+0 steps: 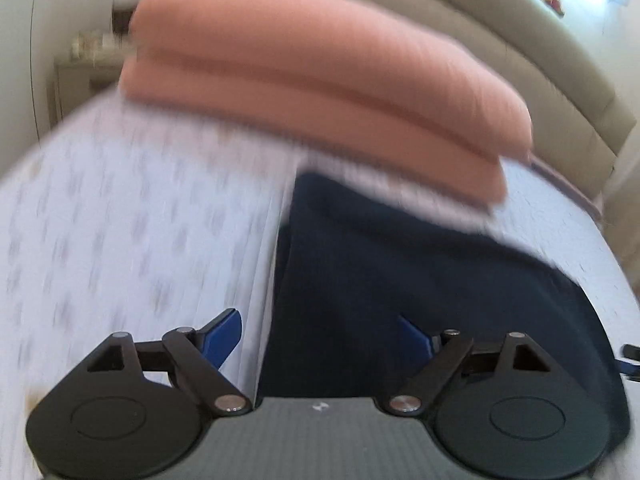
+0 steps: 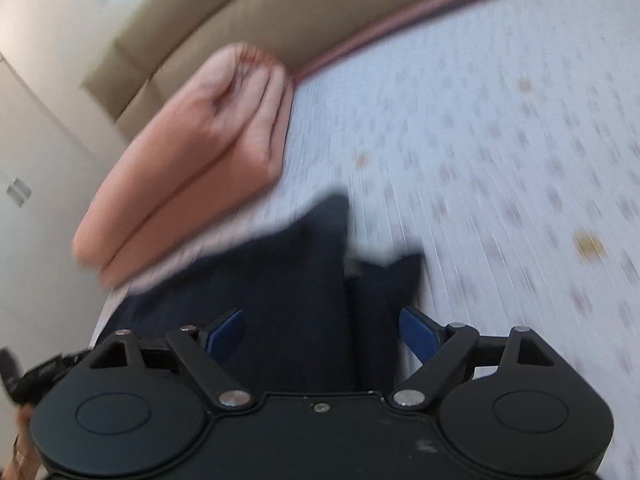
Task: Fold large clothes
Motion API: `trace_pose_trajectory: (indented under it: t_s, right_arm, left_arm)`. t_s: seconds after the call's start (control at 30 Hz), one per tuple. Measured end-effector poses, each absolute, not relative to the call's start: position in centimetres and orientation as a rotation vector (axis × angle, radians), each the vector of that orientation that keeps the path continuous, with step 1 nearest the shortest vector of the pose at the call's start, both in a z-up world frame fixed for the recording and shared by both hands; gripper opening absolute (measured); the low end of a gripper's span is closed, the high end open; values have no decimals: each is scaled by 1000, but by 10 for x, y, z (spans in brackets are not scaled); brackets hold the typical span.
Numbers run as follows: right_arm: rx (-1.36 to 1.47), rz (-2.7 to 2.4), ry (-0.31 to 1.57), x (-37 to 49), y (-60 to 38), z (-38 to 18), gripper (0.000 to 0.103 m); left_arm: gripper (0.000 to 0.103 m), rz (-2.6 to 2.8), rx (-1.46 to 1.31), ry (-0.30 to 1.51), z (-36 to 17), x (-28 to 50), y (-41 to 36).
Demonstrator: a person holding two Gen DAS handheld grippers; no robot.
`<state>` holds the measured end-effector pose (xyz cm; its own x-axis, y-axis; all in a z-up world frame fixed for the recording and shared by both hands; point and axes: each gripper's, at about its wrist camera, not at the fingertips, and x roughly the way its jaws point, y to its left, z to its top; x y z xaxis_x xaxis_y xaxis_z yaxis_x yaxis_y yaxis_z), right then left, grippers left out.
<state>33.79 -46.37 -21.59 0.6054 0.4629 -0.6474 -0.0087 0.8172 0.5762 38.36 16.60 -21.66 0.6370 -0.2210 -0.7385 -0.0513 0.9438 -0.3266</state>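
Note:
A dark navy garment (image 1: 400, 280) lies on the white patterned bedspread (image 1: 132, 216). It also shows in the right wrist view (image 2: 280, 300). A folded salmon-pink cloth (image 1: 320, 80) lies beyond it, also seen in the right wrist view (image 2: 192, 168). My left gripper (image 1: 320, 336) is open, over the navy garment's left edge. My right gripper (image 2: 322, 332) is open, over the garment's right part. Both views are blurred by motion.
A beige padded headboard (image 1: 500, 32) runs behind the bed, also in the right wrist view (image 2: 224, 28). A pink trim (image 2: 420, 28) edges the bedspread. The other gripper (image 2: 24, 376) shows at the lower left of the right wrist view.

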Motion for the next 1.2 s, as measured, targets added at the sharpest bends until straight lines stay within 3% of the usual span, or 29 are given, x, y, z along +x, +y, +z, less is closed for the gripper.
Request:
trace_pose_trajectory:
  t_s: [0.13, 0.17, 0.2, 0.23, 0.27, 0.33, 0.43, 0.53, 0.6, 0.63, 0.7, 0.77, 0.8, 0.83, 0.87, 1.0, 1.2]
  right_arm:
    - [556, 335, 998, 289, -456, -231, 101]
    - [543, 357, 984, 275, -451, -230, 101]
    - [521, 357, 957, 263, -447, -226, 79]
    - [507, 351, 937, 254, -445, -220, 15]
    - [532, 363, 911, 245, -444, -215, 18]
    - [531, 361, 847, 228, -443, -197, 17]
    - [461, 323, 890, 223, -438, -201, 15]
    - [388, 262, 967, 226, -438, -223, 7]
    - [363, 238, 962, 224, -435, -217, 15]
    - [334, 200, 962, 222, -431, -209, 42]
    - [266, 95, 935, 213, -423, -189, 85]
    - [305, 36, 842, 209, -419, -164, 86]
    - [348, 22, 790, 207, -417, -152, 89]
    - [384, 36, 732, 213, -404, -137, 101]
    - [390, 60, 699, 224, -390, -128, 103]
    - [375, 147, 631, 290, -316, -116, 103]
    - [203, 85, 756, 408, -235, -160, 103]
  left_arm:
    - [85, -142, -421, 951, -236, 329, 181]
    - [76, -156, -400, 928, -235, 318, 180]
    - [60, -163, -375, 930, -234, 311, 177]
    - [25, -173, -356, 935, -231, 304, 174]
    - [16, -183, -349, 920, -225, 295, 172]
    - [7, -138, -322, 850, -207, 278, 171]
    - [5, -105, -357, 889, -215, 276, 180]
    - [6, -115, -348, 923, -232, 276, 182]
    - [8, -117, -324, 920, -230, 277, 180]
    - [11, -120, -313, 924, -229, 278, 179]
    - [17, -147, -318, 921, -225, 278, 179]
    - [50, -198, -377, 908, -222, 282, 186]
    - [60, -220, -421, 892, -222, 287, 189]
    - [80, -225, -467, 860, -222, 291, 194]
    - [91, -209, -484, 830, -224, 298, 197]
    - [91, -266, -446, 840, -233, 341, 198]
    - [90, -417, -461, 888, -253, 407, 196]
